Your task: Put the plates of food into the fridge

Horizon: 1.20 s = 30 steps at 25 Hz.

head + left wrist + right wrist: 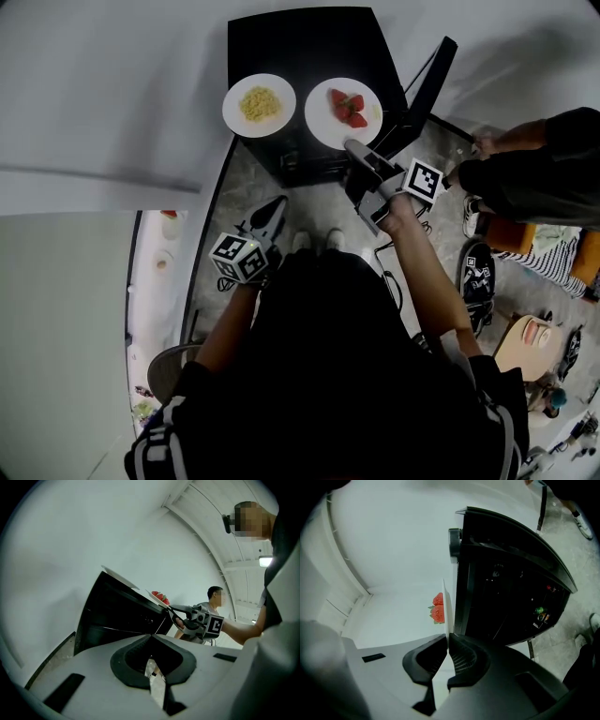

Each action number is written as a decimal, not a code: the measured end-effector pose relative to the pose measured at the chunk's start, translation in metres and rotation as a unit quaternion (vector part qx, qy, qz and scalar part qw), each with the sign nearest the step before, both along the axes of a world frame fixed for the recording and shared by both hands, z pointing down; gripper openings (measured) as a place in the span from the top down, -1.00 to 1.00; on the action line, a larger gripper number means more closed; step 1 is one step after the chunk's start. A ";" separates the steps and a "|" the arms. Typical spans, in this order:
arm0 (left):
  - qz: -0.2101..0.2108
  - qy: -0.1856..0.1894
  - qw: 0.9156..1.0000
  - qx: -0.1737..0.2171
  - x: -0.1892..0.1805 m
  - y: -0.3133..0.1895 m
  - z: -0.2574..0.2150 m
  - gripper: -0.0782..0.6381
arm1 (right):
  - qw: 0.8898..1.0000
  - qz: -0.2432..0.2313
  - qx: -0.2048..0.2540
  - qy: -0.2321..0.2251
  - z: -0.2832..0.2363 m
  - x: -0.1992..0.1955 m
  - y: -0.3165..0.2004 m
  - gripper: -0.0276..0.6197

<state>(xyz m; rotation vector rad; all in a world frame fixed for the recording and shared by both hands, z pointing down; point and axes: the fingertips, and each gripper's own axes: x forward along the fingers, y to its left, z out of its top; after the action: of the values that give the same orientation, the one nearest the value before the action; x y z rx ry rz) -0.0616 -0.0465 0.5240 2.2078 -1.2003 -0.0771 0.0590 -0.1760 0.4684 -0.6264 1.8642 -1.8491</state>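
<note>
On top of the black fridge (300, 42), your right hand-held gripper (350, 145) is clamped on the near rim of the strawberry plate (319, 120). The plate of yellow food (236, 108) sits just beside it, untouched. Keep the pinch firm and lift level so nothing slides. Then bring it down past the open door (429, 82) onto a shelf. Your left hand-held gripper (277, 206) hangs closed and empty; support the plate's underside with it if it sags.
</note>
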 end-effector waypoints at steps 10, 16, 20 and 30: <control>0.005 0.004 1.000 -0.005 0.005 0.002 0.006 0.72 | 1.000 -0.007 -0.015 -0.001 0.006 0.008 0.027 0.82; 0.012 0.008 1.000 0.001 0.011 0.010 0.001 0.72 | 1.000 -0.010 -0.004 0.009 0.004 0.016 0.054 0.82; 0.016 0.009 1.000 0.003 0.012 0.007 0.003 0.72 | 1.000 -0.015 -0.004 0.016 0.015 0.017 0.065 0.82; 0.026 0.005 1.000 -0.007 0.013 -0.008 0.009 0.72 | 1.000 -0.027 0.004 0.015 0.025 0.018 0.067 0.82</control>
<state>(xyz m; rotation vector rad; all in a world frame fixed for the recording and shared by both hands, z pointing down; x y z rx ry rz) -0.0483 -0.0547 0.5334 2.2216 -1.1351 -0.0574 0.0772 -0.1087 0.4938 -0.6093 1.9251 -1.8756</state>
